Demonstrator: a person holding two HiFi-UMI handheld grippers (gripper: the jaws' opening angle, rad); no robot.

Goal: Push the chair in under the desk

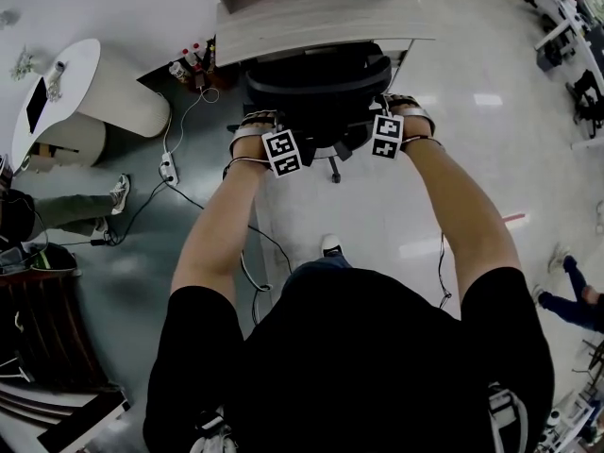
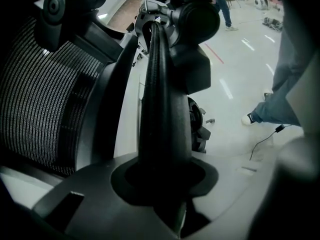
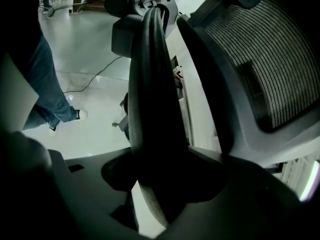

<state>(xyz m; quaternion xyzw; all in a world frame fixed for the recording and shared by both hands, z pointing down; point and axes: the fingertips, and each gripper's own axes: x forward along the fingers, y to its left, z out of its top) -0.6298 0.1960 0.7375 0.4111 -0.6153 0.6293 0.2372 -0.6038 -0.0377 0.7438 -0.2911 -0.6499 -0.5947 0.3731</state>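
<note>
A black mesh office chair [image 1: 316,83] stands with its seat partly beneath the pale wooden desk [image 1: 321,17]. My left gripper [image 1: 274,144] is at the chair's left armrest and my right gripper [image 1: 389,130] at its right armrest. In the left gripper view the jaws of the left gripper [image 2: 165,184] close round the black armrest [image 2: 162,109], with the mesh backrest [image 2: 45,99] to its left. In the right gripper view the other armrest [image 3: 152,94] lies between the jaws of the right gripper [image 3: 160,184], with a strip of light floor showing beside it; the backrest [image 3: 270,49] is at right.
A power strip [image 1: 170,168] with trailing cables lies on the floor left of the chair. Bottles [image 1: 193,59] stand by the desk's left corner. A white rounded table [image 1: 85,88] is further left. Other people's legs show at the left edge [image 1: 85,206] and right edge [image 1: 571,295].
</note>
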